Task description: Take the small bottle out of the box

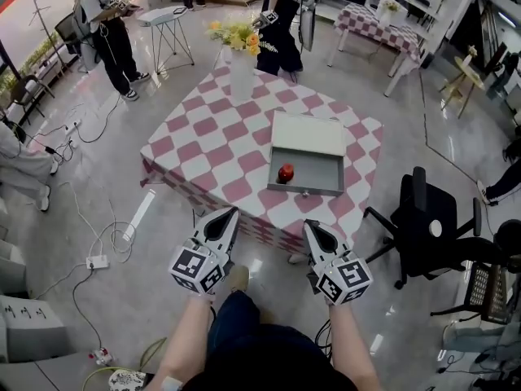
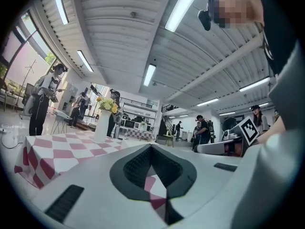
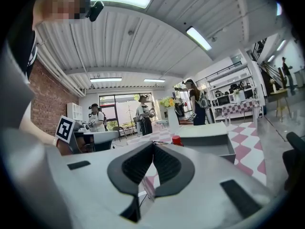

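An open grey box (image 1: 326, 187) lies on the near right part of the red-and-white checked table (image 1: 220, 149), its lid (image 1: 308, 133) flat behind it. The small red bottle (image 1: 286, 173) stands inside at the box's left end. In the right gripper view the red cap of the bottle (image 3: 176, 140) shows just above the box's edge (image 3: 209, 145). Both grippers hover short of the table's near edge, empty and pointing at it. The left gripper (image 1: 231, 213) (image 2: 151, 147) has its jaws together, as does the right gripper (image 1: 310, 226) (image 3: 153, 143).
A white vase of yellow flowers (image 1: 241, 72) stands at the table's far side. A black office chair (image 1: 425, 218) is close to the table's right. Cables and a power strip (image 1: 97, 261) lie on the floor at left. Several people stand around the room.
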The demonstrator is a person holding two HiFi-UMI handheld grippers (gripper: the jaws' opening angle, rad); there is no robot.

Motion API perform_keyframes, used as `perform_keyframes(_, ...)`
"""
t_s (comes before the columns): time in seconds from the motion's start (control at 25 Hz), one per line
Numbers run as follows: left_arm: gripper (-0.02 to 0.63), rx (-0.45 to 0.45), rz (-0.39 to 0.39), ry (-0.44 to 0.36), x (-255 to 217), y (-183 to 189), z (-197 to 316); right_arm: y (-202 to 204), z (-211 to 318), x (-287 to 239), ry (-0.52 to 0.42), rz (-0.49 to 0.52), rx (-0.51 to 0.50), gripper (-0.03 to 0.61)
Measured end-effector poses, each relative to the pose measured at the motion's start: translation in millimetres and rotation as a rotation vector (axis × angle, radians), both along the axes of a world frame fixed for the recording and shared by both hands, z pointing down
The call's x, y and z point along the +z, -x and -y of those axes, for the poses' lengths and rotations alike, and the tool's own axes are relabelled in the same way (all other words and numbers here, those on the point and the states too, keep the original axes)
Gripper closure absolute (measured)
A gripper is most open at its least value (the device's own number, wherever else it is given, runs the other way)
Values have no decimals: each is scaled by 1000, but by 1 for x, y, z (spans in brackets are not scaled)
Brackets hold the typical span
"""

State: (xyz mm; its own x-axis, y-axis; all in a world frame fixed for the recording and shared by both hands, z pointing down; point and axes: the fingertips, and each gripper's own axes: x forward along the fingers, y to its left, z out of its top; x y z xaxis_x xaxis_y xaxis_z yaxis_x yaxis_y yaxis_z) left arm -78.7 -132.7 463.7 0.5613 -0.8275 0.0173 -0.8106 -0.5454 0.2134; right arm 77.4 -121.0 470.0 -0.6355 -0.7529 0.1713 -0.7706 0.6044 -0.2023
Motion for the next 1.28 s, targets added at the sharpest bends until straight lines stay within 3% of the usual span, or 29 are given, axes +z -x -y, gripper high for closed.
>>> perform_keyframes(0.6,612,127,11,28,15,-3,91,17,78,19,36,-3,82,574)
perform_keyframes(1.28,612,318,12,78,44,-19,149,22,128,40,61,-73,223,572)
